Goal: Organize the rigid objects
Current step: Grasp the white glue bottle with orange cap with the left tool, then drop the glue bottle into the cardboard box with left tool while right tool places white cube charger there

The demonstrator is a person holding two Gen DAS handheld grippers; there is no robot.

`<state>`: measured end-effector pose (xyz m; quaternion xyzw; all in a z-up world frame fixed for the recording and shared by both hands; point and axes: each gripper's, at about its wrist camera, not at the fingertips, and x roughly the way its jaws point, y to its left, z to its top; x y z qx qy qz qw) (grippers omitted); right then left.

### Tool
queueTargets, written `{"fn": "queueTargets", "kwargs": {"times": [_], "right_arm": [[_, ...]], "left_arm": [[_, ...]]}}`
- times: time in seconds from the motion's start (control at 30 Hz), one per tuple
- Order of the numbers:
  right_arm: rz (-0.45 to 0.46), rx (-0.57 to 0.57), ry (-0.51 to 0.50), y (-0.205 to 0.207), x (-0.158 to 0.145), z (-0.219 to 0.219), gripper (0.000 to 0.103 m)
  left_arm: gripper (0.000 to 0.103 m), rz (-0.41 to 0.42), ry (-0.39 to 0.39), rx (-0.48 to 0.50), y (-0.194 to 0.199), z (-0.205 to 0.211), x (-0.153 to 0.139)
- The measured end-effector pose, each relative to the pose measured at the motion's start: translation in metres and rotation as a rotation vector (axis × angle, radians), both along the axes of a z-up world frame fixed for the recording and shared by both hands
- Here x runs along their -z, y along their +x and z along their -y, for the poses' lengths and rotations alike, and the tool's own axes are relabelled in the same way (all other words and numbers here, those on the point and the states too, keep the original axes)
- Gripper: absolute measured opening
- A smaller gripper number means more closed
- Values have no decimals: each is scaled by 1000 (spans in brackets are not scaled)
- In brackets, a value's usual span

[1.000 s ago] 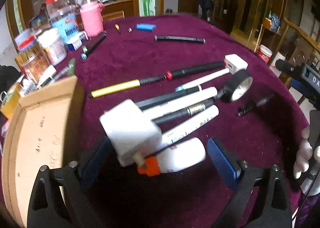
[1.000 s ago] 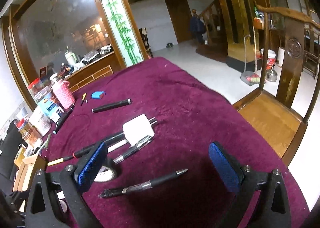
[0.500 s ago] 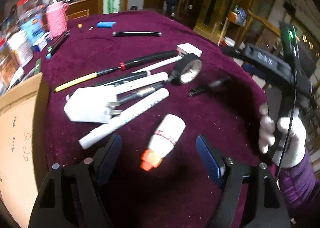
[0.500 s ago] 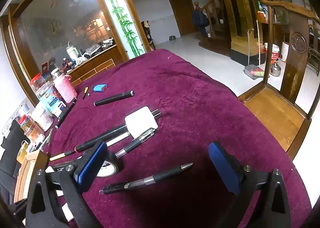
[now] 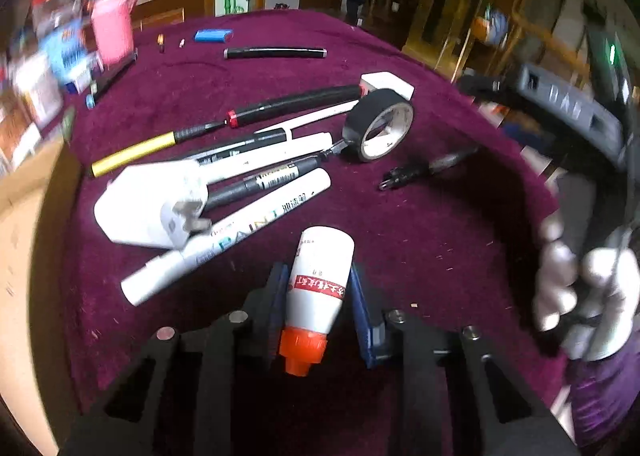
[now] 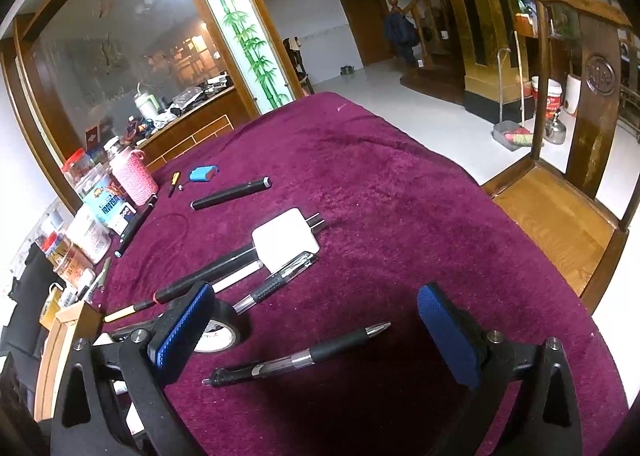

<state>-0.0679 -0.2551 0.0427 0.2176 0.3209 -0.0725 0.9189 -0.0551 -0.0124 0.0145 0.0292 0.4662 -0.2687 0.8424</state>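
Your left tool (image 5: pixel 316 296) is clenched on the small white plastic bottle with the orange cap (image 5: pixel 318 290), low in the centre of the left wrist view, its blue pads (image 5: pixel 362 308) pressing both sides of the body and the cap pointing back toward you. The bottle lies just above the maroon velvet-covered counter (image 5: pixel 420 232), just right of the long white paint marker (image 5: pixel 228 236). Above that, in mid-frame, you have a bundle of pens partly resting on a white plug adapter (image 5: pixel 148 203), and a roll of black tape (image 5: pixel 378 123) stands on edge at upper centre right. An open cardboard box (image 5: pixel 20 256) fills the left edge; what it holds cannot be made out. Jars and a pink knitted bottle sleeve (image 5: pixel 112 29) cluster blurred at the upper left. Your right tool (image 6: pixel 316 330) is released, jaws spread wide, with a black retractable pen (image 6: pixel 298 354) lying on the counter between them in the lower centre of the right wrist view.
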Motion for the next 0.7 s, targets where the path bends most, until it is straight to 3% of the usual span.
{"fn": "queueTargets", "kwargs": {"times": [0.2,0.3,0.5,0.6,0.7], "right_arm": [[28,29,142,-5,3,24,102],[-1,43,158,-4,1,34,102],[-149,-83,8,54,-9,19,102],[-219,-185,-46,89,-2,3,102],[-260,-211,-150,112,7,-10,102]], "left_arm": [[28,-55,-171,-65,-8,-41,-15],[27,-45,-218,-70,-20,-59,-30],[27,-10,-291,-97,-39,-97,-50],[27,4,-318,-124,-45,-115,-57],[27,27,-323,-149,-52,-136,-66]]}}
